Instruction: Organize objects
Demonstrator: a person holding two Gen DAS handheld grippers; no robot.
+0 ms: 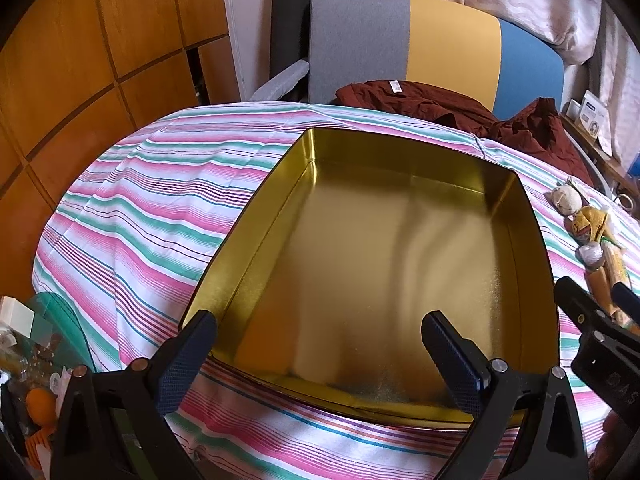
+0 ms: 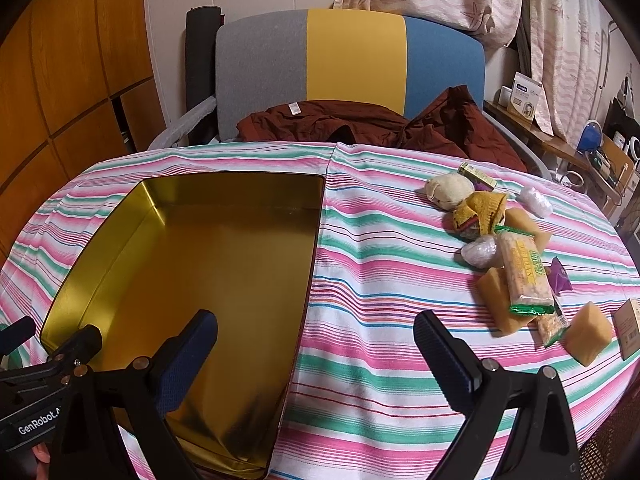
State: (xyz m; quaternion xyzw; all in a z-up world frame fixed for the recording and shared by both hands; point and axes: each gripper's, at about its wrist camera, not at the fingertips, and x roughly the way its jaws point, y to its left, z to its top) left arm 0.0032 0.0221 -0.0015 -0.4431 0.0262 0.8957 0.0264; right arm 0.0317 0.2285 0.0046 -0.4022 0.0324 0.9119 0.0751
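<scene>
A gold rectangular tin (image 1: 256,216) lies open and empty on the striped tablecloth; it also shows in the right wrist view (image 2: 100,220). My left gripper (image 1: 320,344) is open and empty over the tin's near edge. My right gripper (image 2: 316,344) is open and empty over the cloth beside the tin's right wall. A cluster of wrapped snacks lies to the right: a green-ended cereal bar (image 2: 524,276), yellow wrapped pieces (image 2: 590,334), a cream bun (image 2: 448,190), white wrapped balls (image 2: 480,252). Part of the cluster shows at the right edge of the left wrist view (image 1: 588,228).
A dark red garment (image 2: 360,124) lies at the table's far edge, before a grey, yellow and blue chair back (image 2: 352,56). A small box (image 2: 630,326) sits at the far right. Wooden cabinets (image 1: 80,60) stand left. A glass side table with clutter (image 1: 36,344) is lower left.
</scene>
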